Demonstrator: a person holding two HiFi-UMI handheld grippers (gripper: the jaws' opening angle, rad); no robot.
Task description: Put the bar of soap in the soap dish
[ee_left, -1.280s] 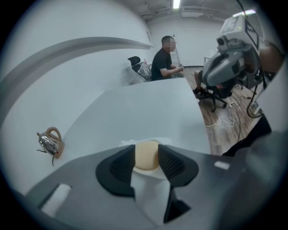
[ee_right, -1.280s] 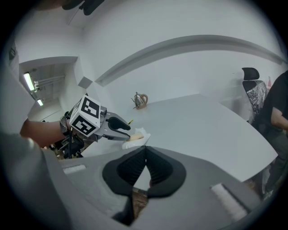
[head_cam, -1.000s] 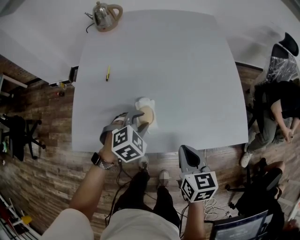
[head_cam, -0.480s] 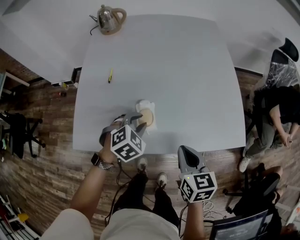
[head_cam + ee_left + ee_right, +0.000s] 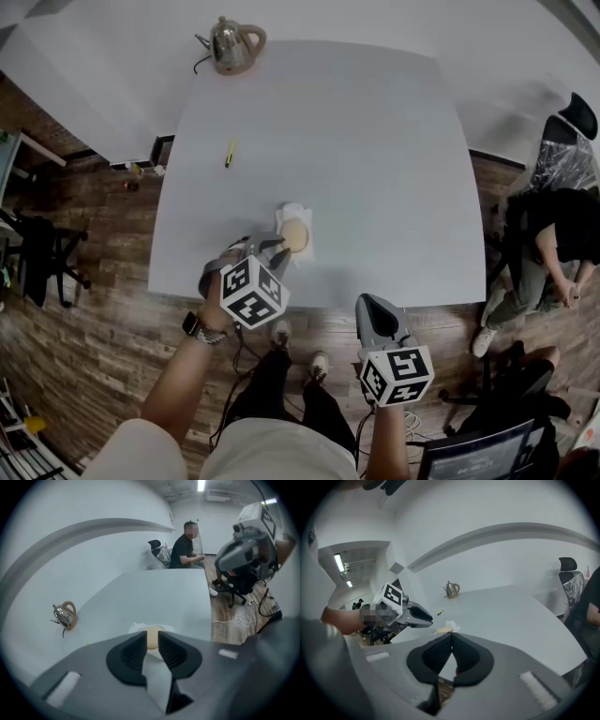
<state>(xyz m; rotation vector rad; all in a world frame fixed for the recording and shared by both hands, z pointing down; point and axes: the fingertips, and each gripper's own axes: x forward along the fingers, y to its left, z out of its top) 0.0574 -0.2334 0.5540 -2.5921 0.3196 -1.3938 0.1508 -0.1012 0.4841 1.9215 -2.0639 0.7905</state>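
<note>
Narrowing just now, left gripper [image 5: 153, 636] fingers [image 5: 135, 651] (apart, unclamped) frame the soap [image 5: 294, 234] just beyond.

Left gripper [image 5: 150, 641] jaws have just been closing, narrow gap left; bar of soap [image 5: 153, 634] shows in the gap. Kettle [image 5: 64, 615] far left.

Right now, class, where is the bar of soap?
Head view: the bar of soap lies near the table's front edge, between the left claw's jaws, which have just been closing.

Left gripper [image 5: 153, 644] jaws just closing, soap [image 5: 153, 635] seemingly beyond them
</note>
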